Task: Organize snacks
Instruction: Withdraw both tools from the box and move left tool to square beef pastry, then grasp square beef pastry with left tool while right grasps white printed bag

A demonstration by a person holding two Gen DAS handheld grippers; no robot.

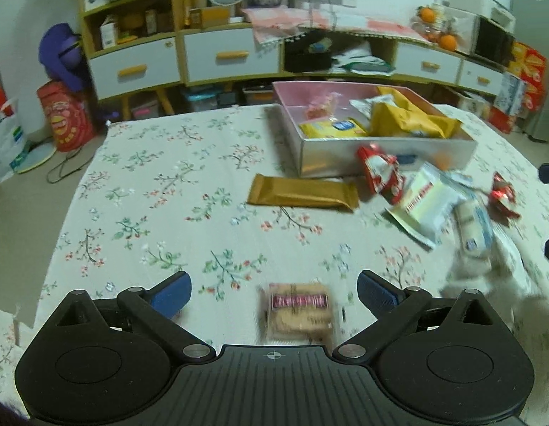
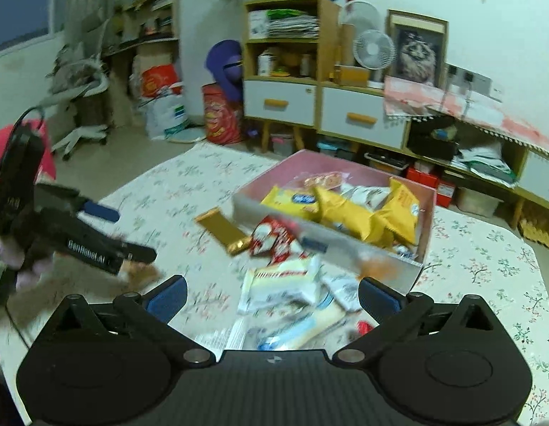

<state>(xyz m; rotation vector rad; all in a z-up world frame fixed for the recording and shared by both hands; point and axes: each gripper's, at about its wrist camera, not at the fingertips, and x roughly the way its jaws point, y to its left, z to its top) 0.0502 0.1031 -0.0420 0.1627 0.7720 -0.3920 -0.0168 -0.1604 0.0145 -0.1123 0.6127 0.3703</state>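
My left gripper [image 1: 274,293] is open above a small tan cookie packet [image 1: 297,310] with a pink band, which lies on the floral tablecloth between its blue fingers. My right gripper [image 2: 272,300] is open over a heap of white and blue packets [image 2: 285,287]. A pink-lined box [image 1: 381,151] holds yellow snack bags [image 1: 409,120]; it also shows in the right wrist view [image 2: 406,269]. A gold bar [image 1: 303,193] and a red packet [image 1: 381,174] lie in front of the box. The left gripper shows from the side in the right wrist view [image 2: 129,234].
The table [image 1: 150,184] has a floral cloth; its left edge drops to the floor. White packets [image 1: 430,206] and a small red wrapper [image 1: 501,195] lie at the right. Cabinets with drawers [image 1: 232,56] stand behind the table.
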